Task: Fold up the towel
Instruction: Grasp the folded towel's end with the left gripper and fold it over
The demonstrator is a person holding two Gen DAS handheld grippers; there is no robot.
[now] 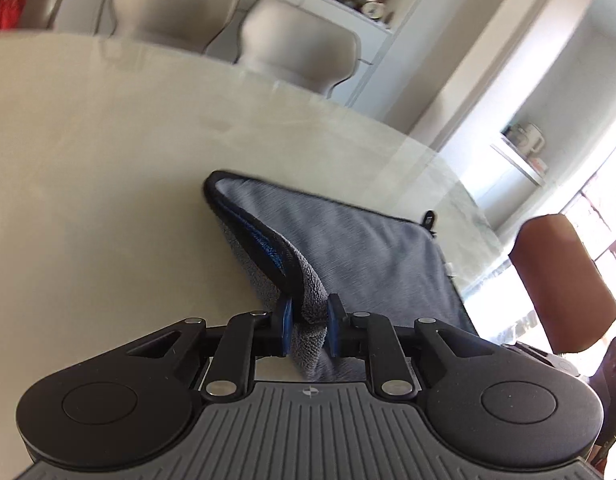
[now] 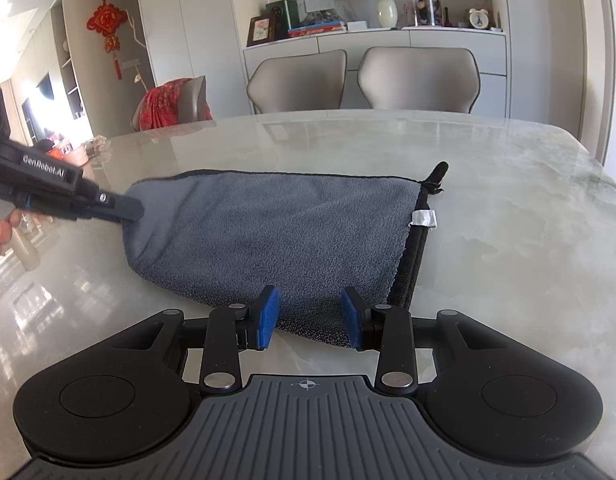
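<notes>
My left gripper (image 1: 308, 326) is clenched on a raised fold of the grey towel (image 2: 267, 232) at its left end; the rest lies flat on the marble counter (image 2: 508, 240) (a white tag (image 2: 423, 218) marks its right edge); my right gripper (image 2: 310, 318) is released, its pads either side of the towel's near edge, not pressing it.

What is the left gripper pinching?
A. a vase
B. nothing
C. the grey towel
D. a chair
C: the left gripper has its blue pads pressed on a lifted fold of the grey towel, also visible from the right wrist view.
</notes>
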